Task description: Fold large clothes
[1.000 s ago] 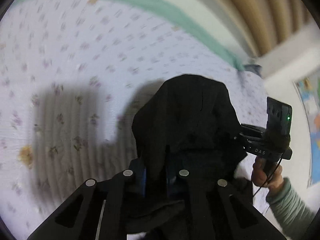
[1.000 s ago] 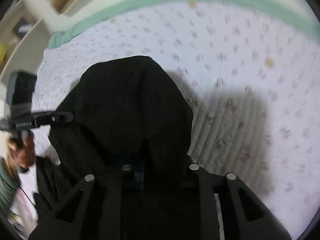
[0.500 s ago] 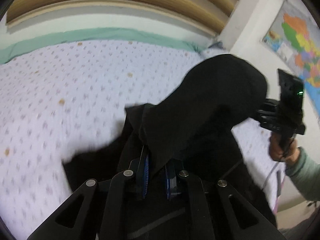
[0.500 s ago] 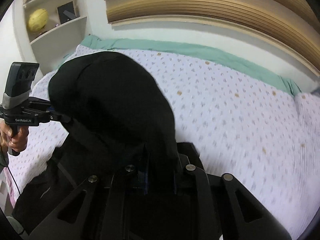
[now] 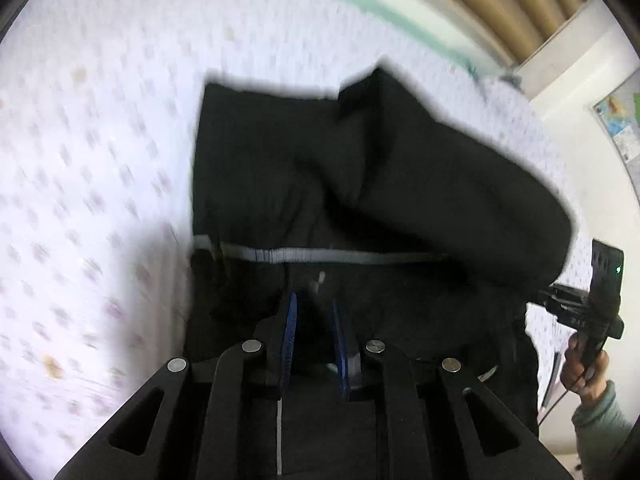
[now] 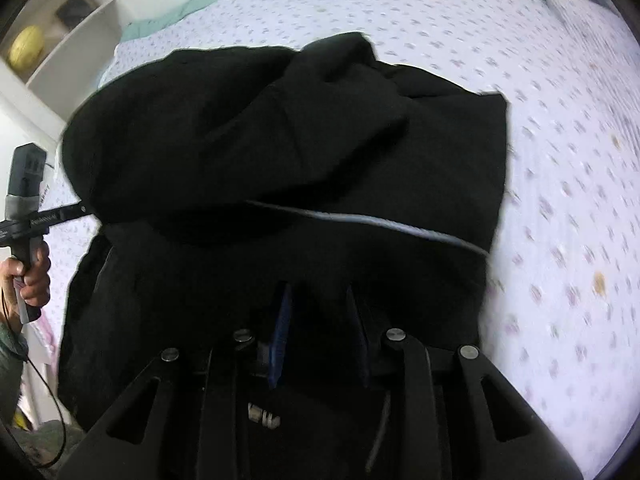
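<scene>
two tools are in play: the left tool (image 5: pixel 313 322) and right tool (image 6: pixel 320 322) each pinch the black garment (image 6: pixel 280 140) over the bed (image 6: pixel 560 160); a slipped edge ahead of either would skew the fold.

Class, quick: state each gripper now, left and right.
Left gripper: shut on the black garment.
Right gripper: shut on the same garment.
</scene>
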Available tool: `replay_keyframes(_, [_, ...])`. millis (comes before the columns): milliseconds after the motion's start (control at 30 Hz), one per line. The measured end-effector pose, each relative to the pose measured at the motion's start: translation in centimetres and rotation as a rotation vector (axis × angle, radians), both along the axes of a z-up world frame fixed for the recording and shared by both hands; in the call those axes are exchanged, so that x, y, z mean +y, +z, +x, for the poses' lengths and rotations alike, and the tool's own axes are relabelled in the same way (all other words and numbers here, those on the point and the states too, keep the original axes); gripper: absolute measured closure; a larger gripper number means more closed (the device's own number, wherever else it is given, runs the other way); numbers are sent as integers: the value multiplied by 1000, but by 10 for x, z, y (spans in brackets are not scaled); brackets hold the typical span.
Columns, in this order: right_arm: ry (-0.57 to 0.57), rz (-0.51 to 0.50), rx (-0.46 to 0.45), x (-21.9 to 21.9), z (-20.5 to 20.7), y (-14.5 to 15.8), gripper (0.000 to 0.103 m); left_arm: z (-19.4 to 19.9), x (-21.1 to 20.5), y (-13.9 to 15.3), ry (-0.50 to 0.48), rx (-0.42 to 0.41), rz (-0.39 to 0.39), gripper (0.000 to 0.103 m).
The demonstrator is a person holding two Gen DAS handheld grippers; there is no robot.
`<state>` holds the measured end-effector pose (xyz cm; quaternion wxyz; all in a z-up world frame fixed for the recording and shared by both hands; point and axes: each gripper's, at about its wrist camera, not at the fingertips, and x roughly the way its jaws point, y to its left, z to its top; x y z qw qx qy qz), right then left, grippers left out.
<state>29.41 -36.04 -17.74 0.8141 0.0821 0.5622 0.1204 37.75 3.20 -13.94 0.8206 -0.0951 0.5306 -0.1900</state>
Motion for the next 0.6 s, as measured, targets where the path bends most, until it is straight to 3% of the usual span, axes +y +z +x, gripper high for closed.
replay_keyframes(100, [-26, 51, -67, -12, 7, 39, 62, 11, -12, 53, -15, -109, -53, 83])
replay_keyframes(167, [-36, 87, -137, -7, 23, 70, 43, 24, -28, 81, -38, -162, -127, 79])
replay_keyframes(267, [-59, 136, -191, 17, 56, 99, 43, 49, -59, 95, -63, -163, -186, 72])
replay_keyframes(367, [-57, 139, -165, 43, 88, 96, 43, 65, -84, 76, -79, -103, -184, 72])
replay_keyframes(500, [-18, 84, -51, 59, 110, 47, 43, 59, -92, 21, -95, 29, -179, 72])
replay_keyframes(600, [3, 16, 29, 67, 105, 1, 41, 46, -90, -27, -96, 100, -84, 73])
